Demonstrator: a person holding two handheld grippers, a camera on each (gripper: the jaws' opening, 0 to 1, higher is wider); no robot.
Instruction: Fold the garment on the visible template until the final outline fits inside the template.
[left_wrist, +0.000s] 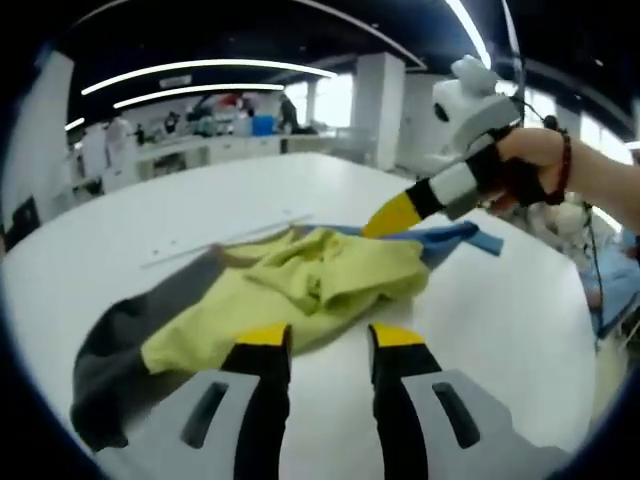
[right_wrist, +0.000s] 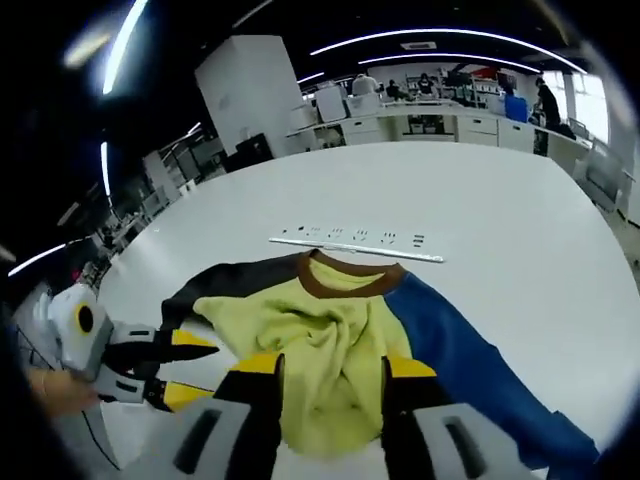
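Lying bunched in the middle of the white tabletop (right_wrist: 520, 220), the garment (right_wrist: 340, 340) is a yellow-bodied top with a brown collar (right_wrist: 345, 283), one blue sleeve (right_wrist: 470, 370) and one dark grey sleeve (left_wrist: 120, 340). Its yellow body is heaped in loose folds rather than spread flat, so by my reading the folding is not far along and the cloth wants smoothing first.

In the left gripper view, the left claw (left_wrist: 328, 340) hangs just over the near yellow hem with its jaws apart and nothing between them. The right claw (left_wrist: 385, 220), held by a hand (left_wrist: 545, 165), reaches in at the far side beside the blue sleeve; I cannot tell from that view how its jaws stand. In the right gripper view the right claw (right_wrist: 335, 368) has its jaws apart, straddling the crumpled yellow cloth without pinching it.

A thin pale strip (right_wrist: 360, 245) with small dark marks lies on the tabletop just beyond the collar, perhaps part of the template; I cannot make out a full outline. No containers sit on the tabletop.
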